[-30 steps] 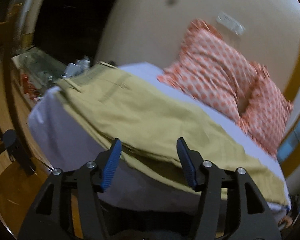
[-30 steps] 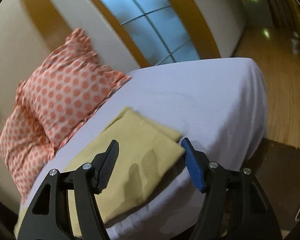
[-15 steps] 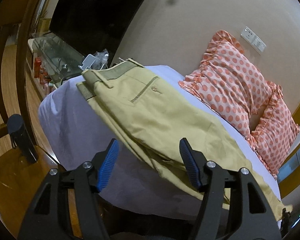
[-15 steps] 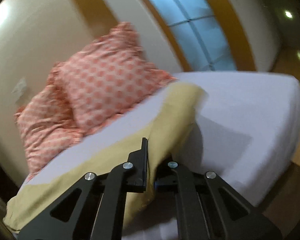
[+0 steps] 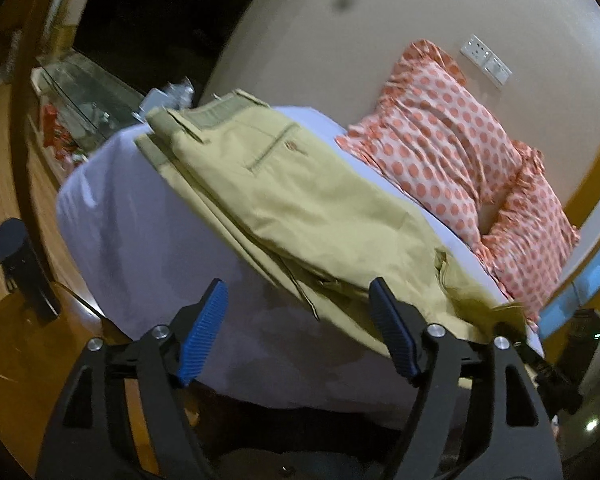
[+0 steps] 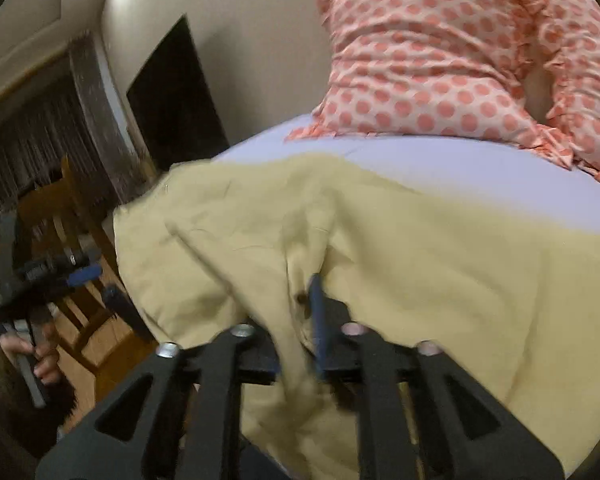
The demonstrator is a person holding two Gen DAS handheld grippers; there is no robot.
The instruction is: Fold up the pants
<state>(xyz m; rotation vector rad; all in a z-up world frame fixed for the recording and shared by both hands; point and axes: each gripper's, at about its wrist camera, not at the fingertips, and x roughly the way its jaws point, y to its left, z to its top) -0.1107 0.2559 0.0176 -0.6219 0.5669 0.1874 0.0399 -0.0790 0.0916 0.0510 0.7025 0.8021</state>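
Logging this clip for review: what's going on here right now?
A person is folding khaki pants on a bed with a white sheet. The right gripper is shut on the pants' fabric, lifting a bunched fold. The left gripper is open near the bed's edge, holding nothing. Two polka-dot pillows lean against the wall.

Wall (image 5: 380,40): plain cream, ahead of the tongs — white socket plate (image 5: 486,58) upper right.
Bed (image 5: 139,240): pale lilac sheet, directly ahead.
Pillows (image 5: 452,140): two, orange-dotted, against wall, right.
Floor (image 5: 3,184): wood, left.
Chair (image 6: 65,216): wooden — left in right-wrist view.
Glass shelf (image 5: 83,100): far left, cluttered.
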